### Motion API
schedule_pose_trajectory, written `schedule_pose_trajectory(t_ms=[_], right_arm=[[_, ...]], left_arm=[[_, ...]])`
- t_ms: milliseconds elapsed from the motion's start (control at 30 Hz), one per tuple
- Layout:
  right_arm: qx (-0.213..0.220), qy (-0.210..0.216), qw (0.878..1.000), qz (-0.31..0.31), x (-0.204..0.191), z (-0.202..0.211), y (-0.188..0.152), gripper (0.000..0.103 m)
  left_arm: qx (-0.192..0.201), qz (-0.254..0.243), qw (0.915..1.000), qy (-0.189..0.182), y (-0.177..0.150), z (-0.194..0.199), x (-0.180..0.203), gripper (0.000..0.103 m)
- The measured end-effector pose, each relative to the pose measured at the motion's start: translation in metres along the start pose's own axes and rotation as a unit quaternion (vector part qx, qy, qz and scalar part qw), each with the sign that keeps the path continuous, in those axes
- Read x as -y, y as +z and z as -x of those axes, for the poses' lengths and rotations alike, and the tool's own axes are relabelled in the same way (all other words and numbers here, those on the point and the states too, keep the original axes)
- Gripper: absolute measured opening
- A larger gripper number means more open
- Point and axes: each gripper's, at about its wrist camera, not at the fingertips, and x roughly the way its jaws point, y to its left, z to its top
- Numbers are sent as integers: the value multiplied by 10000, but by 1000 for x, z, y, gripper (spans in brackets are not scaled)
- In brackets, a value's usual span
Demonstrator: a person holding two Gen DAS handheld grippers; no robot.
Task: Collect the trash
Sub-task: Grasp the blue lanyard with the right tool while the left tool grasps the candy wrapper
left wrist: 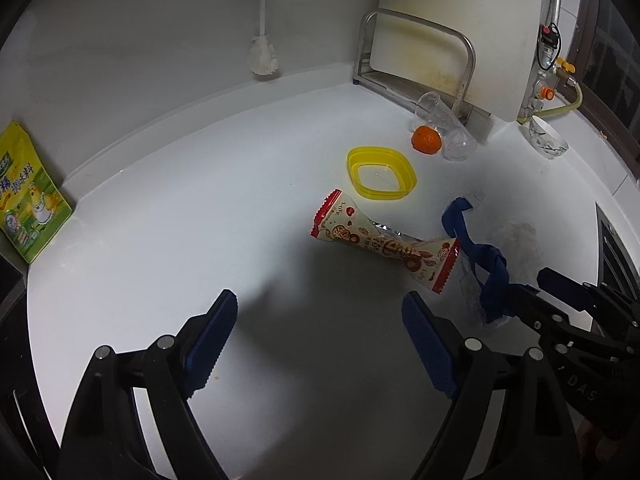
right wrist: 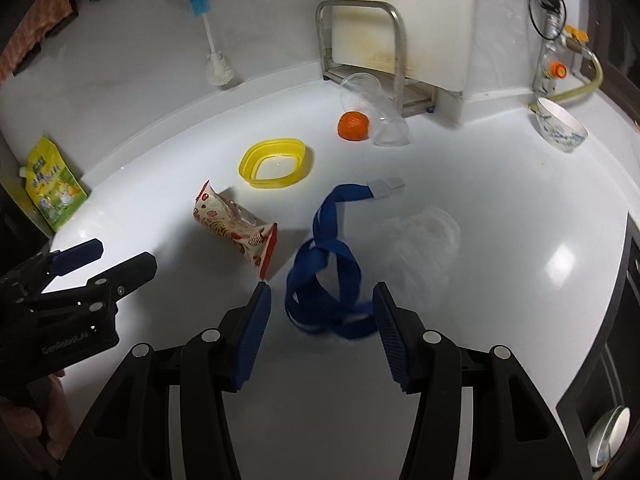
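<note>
On the white counter (left wrist: pixel 168 208) lies a crumpled red-and-white snack wrapper (left wrist: pixel 384 242) (right wrist: pixel 236 230), a short way ahead of my left gripper (left wrist: pixel 320 308) (right wrist: pixel 120 256). That gripper stands wide open with nothing between its fingers. A tangled blue strap (right wrist: pixel 324 264) (left wrist: pixel 480 256) rests on a blurred clear plastic bag (right wrist: pixel 424 236). Its near loop sits between the fingertips of my right gripper (right wrist: pixel 322 300) (left wrist: pixel 532 284), whose jaws stand half apart, the pads not pressing on it.
Behind these are a yellow plastic ring lid (left wrist: pixel 380 172) (right wrist: pixel 276 162), an orange (left wrist: pixel 427 139) (right wrist: pixel 353 125) and a tipped clear cup (right wrist: pixel 376 108). A bowl (right wrist: pixel 560 128) stands far right, a green pouch (left wrist: pixel 28 196) far left. A bottle brush (left wrist: pixel 262 40) hangs on the wall beside a metal rack (right wrist: pixel 360 40).
</note>
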Motion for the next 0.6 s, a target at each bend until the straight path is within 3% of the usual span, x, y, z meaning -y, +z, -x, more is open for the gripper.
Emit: schedule_pose_trajectory(t_ms=[333, 400, 467, 600], right_arm=[[-100, -322, 9991, 260, -12, -22, -1, 49], [-123, -344, 9989, 299, -14, -24, -2, 37], [-137, -346, 9988, 318, -16, -25, -3, 17], [-24, -325, 9988, 356, -17, -20, -3, 7]], left_arm=[[-60, -9, 9998, -205, 5, -12, -6, 83], [-71, -12, 9997, -236, 5, -13, -5, 83], [-79, -17, 9996, -263, 5, -14, -5, 83], [-84, -7, 9995, -313, 5, -15, -2, 83]])
